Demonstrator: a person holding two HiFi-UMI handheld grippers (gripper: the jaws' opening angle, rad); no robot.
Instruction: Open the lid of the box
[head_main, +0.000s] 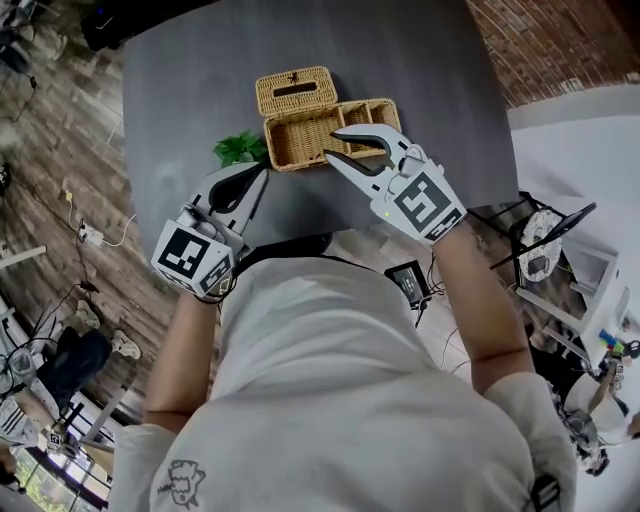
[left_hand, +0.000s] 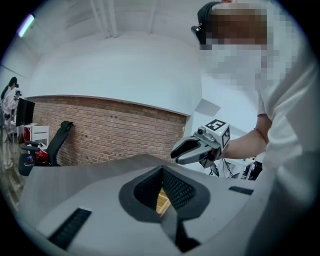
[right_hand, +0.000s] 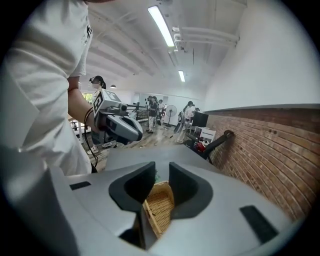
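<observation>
A woven wicker box (head_main: 303, 140) stands at the middle of the dark table (head_main: 190, 90). Its lid (head_main: 293, 90), with a slot handle, is swung back on the far side and the inside shows bare. My right gripper (head_main: 333, 143) hovers over the box's near right part, open, with a narrow gap between the pads and nothing in it. The right gripper view shows the box (right_hand: 159, 205) through the gap of this gripper (right_hand: 161, 172). My left gripper (head_main: 258, 180) is shut and hangs off the box's near left corner, apart from it. A sliver of wicker (left_hand: 163, 200) shows below its jaws (left_hand: 162, 172).
A small green leafy plant (head_main: 240, 148) lies left of the box, just beyond the left gripper. The table's near edge runs under both grippers. A brick wall (head_main: 560, 40) is at the far right, and a white rack with cables (head_main: 545, 250) stands to the right.
</observation>
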